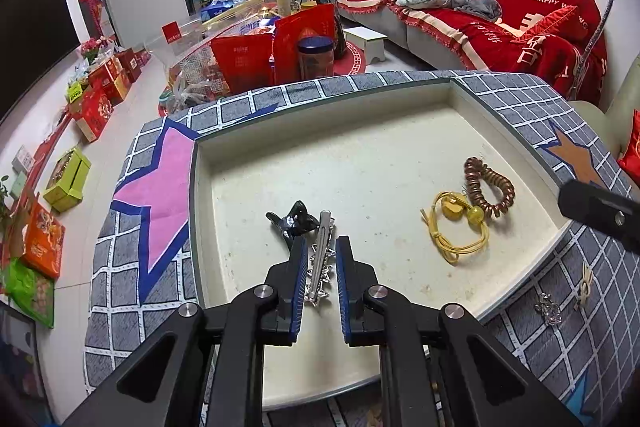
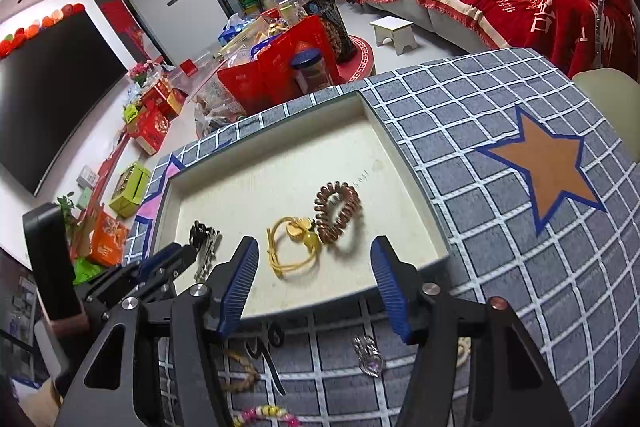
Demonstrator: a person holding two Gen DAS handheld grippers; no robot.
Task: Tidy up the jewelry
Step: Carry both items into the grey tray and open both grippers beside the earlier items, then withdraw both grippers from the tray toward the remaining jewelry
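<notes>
My left tongs point(image 1: 322, 259) pinching silver hair clip point(image 1: 320, 259) low over cream tray point(image 1: 400, 131), black clip point(image 1: 294, 219) just ahead; lower gently, then let go. My right tongs point(image 2: 314, 279) spread, empty, yellow cord bracelet point(image 2: 294, 247) and brown coil tie point(image 2: 338, 211) ahead in tray; silver trinket point(image 2: 368, 351) beneath on worktop point(image 2: 500, 267) awaits

A grey cloth point(image 2: 500, 155) with a white grid and star patches covered the surface, and a cream tray point(image 1: 360, 147) sat on it. Directly on the cloth, near the tray's front edge, lay a silver trinket point(image 2: 368, 355), a black hair clip point(image 2: 268, 351), a braided tan band point(image 2: 240, 375) and a pink-and-yellow bead bracelet point(image 2: 266, 415)
</notes>
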